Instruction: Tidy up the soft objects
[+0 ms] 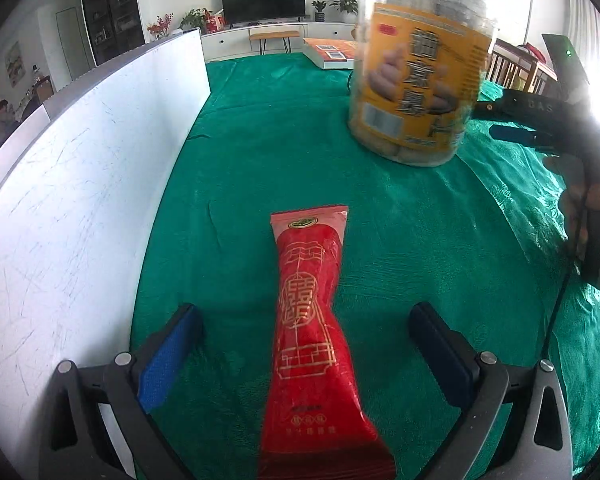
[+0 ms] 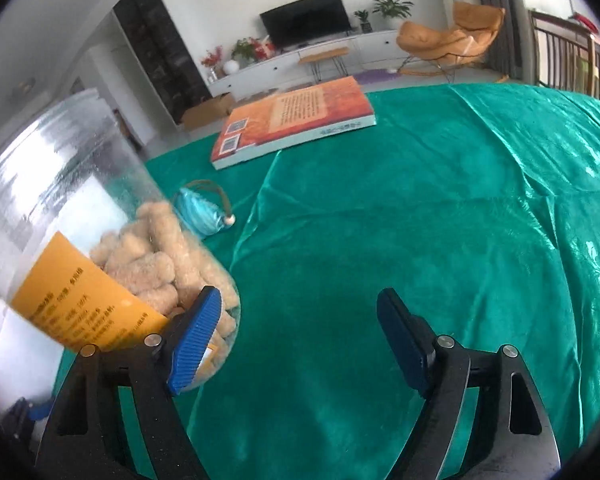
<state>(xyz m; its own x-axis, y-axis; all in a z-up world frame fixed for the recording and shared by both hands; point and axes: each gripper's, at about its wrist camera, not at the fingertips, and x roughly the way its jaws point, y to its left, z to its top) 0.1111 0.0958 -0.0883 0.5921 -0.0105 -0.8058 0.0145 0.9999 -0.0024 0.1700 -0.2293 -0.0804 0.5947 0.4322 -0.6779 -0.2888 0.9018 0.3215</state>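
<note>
A long red snack packet (image 1: pixel 312 328) lies on the green tablecloth (image 1: pixel 260 140), running lengthwise between the open fingers of my left gripper (image 1: pixel 306 340), which do not touch it. A clear plastic jar (image 1: pixel 420 68) with an orange label and beige snacks stands at the right. In the right wrist view the jar (image 2: pixel 100 248) is just left of my right gripper (image 2: pixel 300 328), which is open and empty; its left finger (image 2: pixel 198 336) is in front of the jar's base. The right gripper also shows in the left wrist view (image 1: pixel 540 128).
A white board (image 1: pixel 80 200) stands upright along the left side of the table. An orange book (image 2: pixel 296 120) lies at the far side. A small light-blue pouch with a loop (image 2: pixel 204 212) lies behind the jar. The cloth (image 2: pixel 460 220) stretches to the right.
</note>
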